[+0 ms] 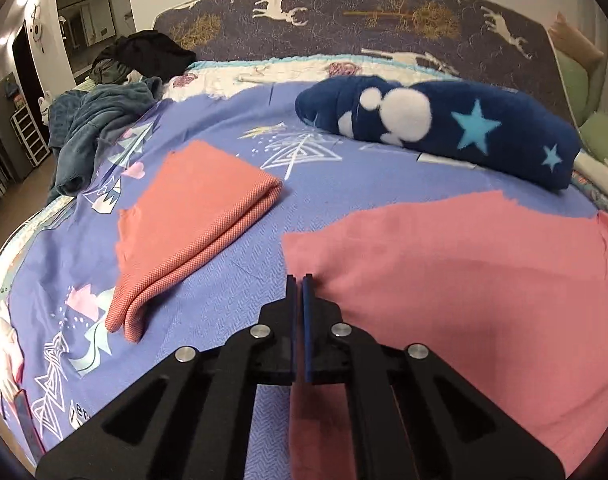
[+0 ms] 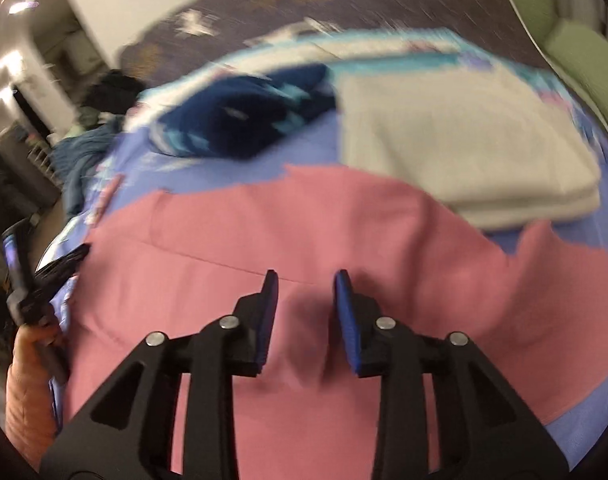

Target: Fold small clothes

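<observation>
Gripping stage: pink garment point(image 1: 464, 264) flat on bed sheet point(image 1: 231, 184); left gripper point(image 1: 299, 280) pressed together at its near-left edge, apparently pinching it; right gripper point(image 2: 306, 280) spread above cloth. Next: right pinch, then fold

Lighting: warm indoor, moderate; ceiling lamps point(image 1: 8, 12) glare at upper left in both my views. Left wrist view: sharp, with slight smear on the pink cloth point(image 1: 464, 272). Right wrist view: heavy motion blur over the bed point(image 2: 304, 156) and the wall. Soft shadow beneath my right hand-held gripper point(image 2: 306, 280). Fisheye bending and dark vignette at all edges.
</observation>
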